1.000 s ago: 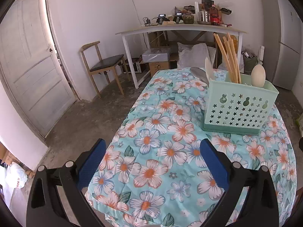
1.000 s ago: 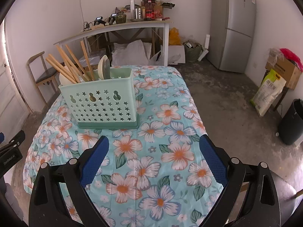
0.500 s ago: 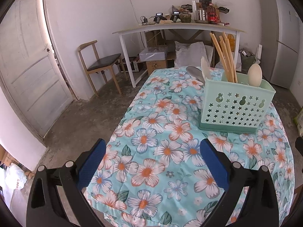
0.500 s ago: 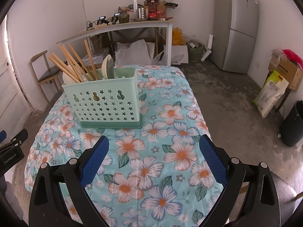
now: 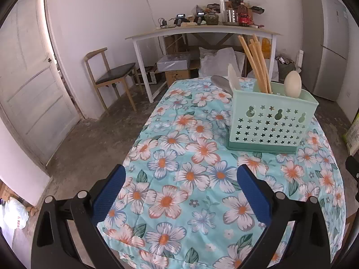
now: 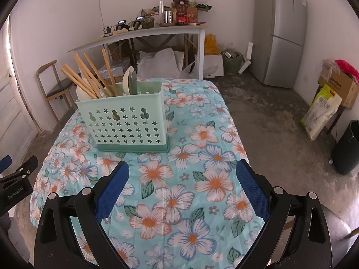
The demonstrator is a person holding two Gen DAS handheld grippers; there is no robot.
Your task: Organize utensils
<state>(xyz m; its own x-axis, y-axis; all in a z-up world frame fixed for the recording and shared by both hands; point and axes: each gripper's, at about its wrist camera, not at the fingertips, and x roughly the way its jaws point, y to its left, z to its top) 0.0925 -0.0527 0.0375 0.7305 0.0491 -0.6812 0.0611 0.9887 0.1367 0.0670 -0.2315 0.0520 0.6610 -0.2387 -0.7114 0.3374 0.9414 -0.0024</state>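
A flowered blue cloth covers the bench that fills the lower half of both views; at the bottom of each frame the left tool and the right tool hang above it, blue pads well apart and gripping nothing. Further back, right of centre in the left view, the mint-green utensil basket stands upright on the cloth, holding wooden chopsticks and pale spoons; beyond, a white side table lines the far wall at the top of the frame.

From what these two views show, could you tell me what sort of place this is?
Probably a plain room in a home, used for dining and storage. A fridge stands by the wall, a floral-clothed table carries a utensil caddy, and a cluttered white side table and wooden chair sit behind.
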